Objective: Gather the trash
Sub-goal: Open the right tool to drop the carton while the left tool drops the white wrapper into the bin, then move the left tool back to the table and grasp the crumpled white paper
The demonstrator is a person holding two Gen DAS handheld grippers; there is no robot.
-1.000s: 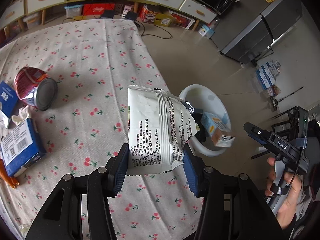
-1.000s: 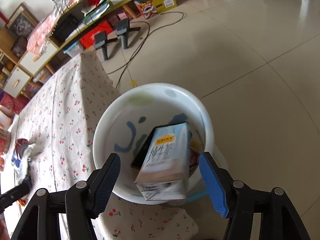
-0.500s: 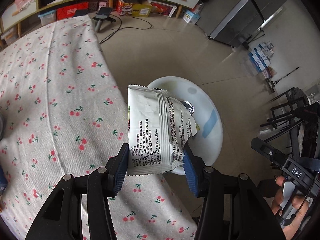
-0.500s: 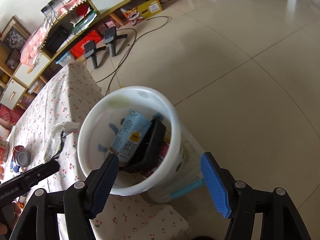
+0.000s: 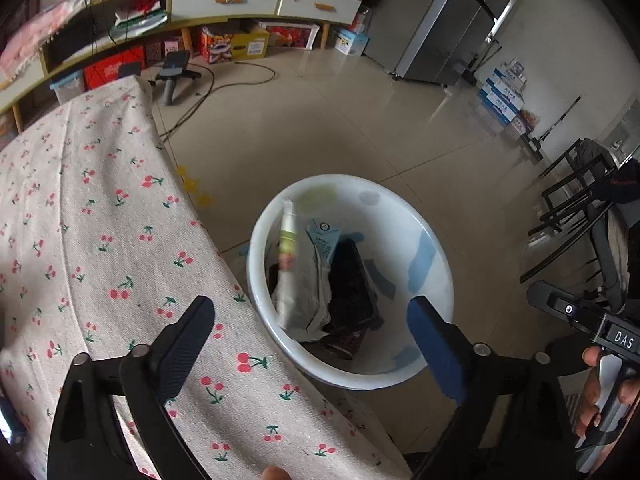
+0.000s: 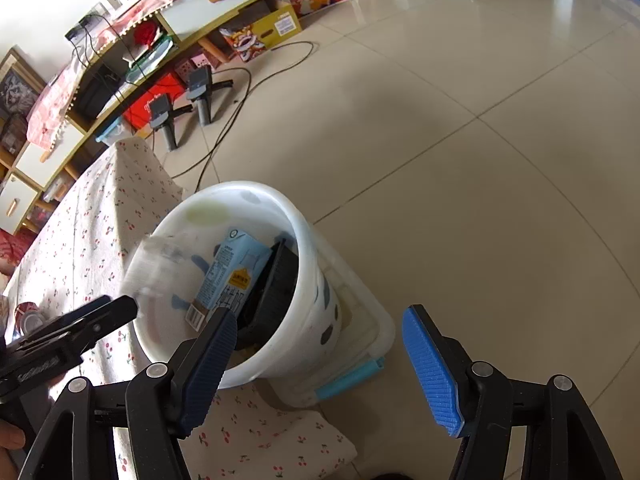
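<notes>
A white bucket [image 5: 438, 264] stands on the floor by the table's edge. My left gripper [image 5: 308, 308] hovers above it, its jaws opening wide with nothing pressed between them. The white snack bag [image 5: 294, 280] is loose inside the bucket, blurred, beside a blue carton [image 5: 324, 240] and a black tray [image 5: 352, 284]. In the right wrist view the bucket [image 6: 316, 280] lies ahead and to the left, holding the bag [image 6: 156, 264] and the carton [image 6: 232, 276]. My right gripper [image 6: 320, 316] is open and empty, beside the bucket.
The cherry-print tablecloth [image 5: 100, 240] covers the table on the left, with a red can [image 6: 26, 314] on it. A clear box with a blue handle [image 6: 372, 344] sits under the bucket. Cables and small stands [image 6: 200, 92] lie on the tiled floor; black chairs [image 5: 572, 200] stand at the right.
My left gripper carried the snack bag from over the table to above the bucket, then opened and let it fall in. The carton dropped from the right gripper into the bucket.
</notes>
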